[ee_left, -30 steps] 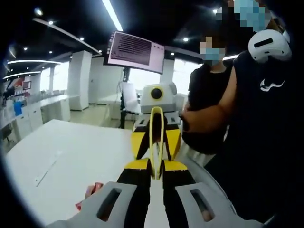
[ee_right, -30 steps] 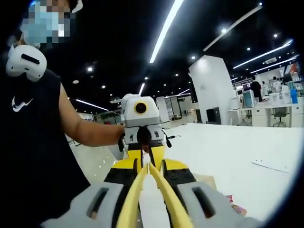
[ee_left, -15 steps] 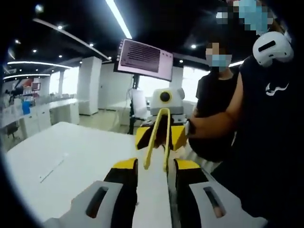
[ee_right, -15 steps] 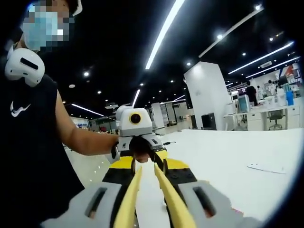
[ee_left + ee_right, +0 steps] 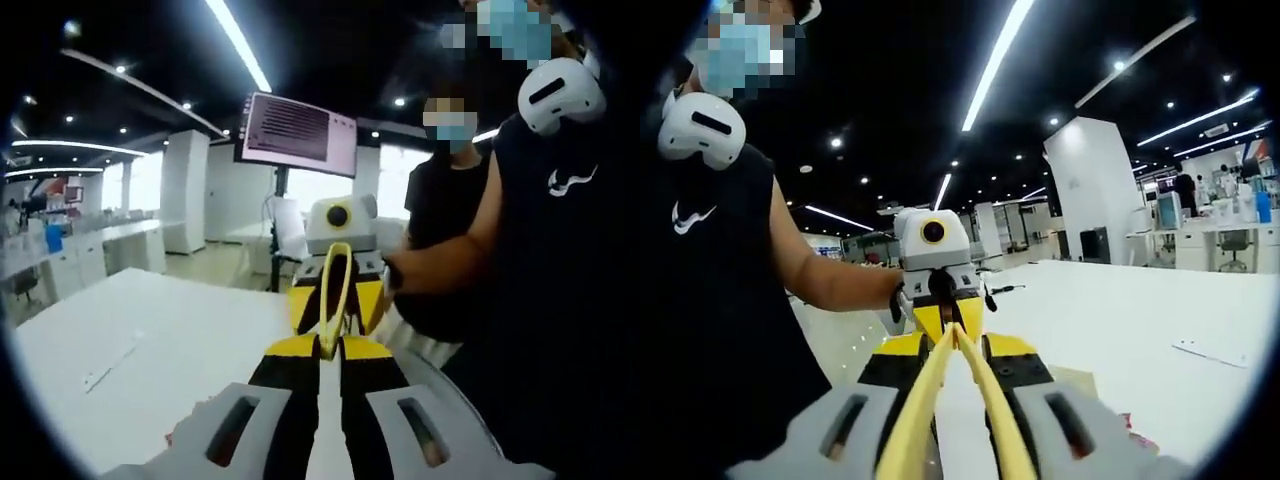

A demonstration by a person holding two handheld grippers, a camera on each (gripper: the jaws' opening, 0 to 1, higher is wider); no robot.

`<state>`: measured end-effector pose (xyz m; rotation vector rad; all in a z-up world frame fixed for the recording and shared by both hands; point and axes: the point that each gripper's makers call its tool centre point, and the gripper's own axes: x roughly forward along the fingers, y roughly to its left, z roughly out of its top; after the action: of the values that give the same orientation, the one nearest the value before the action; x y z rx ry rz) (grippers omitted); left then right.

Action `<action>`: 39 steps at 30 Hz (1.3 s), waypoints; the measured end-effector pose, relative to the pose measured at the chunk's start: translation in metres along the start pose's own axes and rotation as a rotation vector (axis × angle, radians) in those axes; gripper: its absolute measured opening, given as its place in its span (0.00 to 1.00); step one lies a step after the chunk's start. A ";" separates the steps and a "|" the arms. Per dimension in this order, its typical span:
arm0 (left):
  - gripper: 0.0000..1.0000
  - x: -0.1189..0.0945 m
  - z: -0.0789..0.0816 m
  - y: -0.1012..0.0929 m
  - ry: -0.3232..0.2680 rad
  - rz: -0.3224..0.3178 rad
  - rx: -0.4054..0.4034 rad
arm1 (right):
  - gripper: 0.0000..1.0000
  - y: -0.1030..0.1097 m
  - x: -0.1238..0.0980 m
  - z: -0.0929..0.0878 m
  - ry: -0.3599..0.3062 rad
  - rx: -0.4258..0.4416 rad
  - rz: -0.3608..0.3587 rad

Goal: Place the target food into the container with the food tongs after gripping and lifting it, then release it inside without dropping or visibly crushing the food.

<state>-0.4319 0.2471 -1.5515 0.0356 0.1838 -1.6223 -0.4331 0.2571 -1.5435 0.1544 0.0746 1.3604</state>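
Left gripper view: my left gripper [image 5: 328,352] has its jaws drawn nearly together. The food tongs [image 5: 336,290] end right at their ends, and I cannot tell if they are pinched. The white table [image 5: 150,340] spreads open to my left, while a person [image 5: 560,280] crowds the right edge.

Right gripper view: my right gripper [image 5: 954,345] clamps the tongs, tips pressed together. A small red item [image 5: 1135,440], possibly the food, lies by the table's near edge.

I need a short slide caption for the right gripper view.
Yellow food tongs between the right gripper's jaws point at the left gripper.
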 end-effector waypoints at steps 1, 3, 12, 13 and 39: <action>0.01 0.002 -0.003 0.000 0.016 0.002 -0.004 | 0.20 0.000 0.000 0.000 0.002 0.000 -0.001; 0.01 0.003 -0.003 0.000 0.013 0.008 -0.007 | 0.20 -0.002 -0.001 0.001 0.001 -0.001 -0.005; 0.03 0.005 -0.003 -0.002 0.009 0.005 -0.020 | 0.19 0.000 -0.002 0.001 0.015 0.010 0.000; 0.03 0.005 -0.003 -0.003 0.008 0.000 -0.024 | 0.19 0.001 -0.002 0.001 0.011 0.026 0.009; 0.00 0.001 0.012 -0.001 -0.103 0.036 -0.030 | 0.20 -0.004 0.000 0.018 -0.049 0.032 -0.005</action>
<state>-0.4314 0.2446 -1.5394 -0.0673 0.1267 -1.5809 -0.4271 0.2553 -1.5265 0.2142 0.0558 1.3498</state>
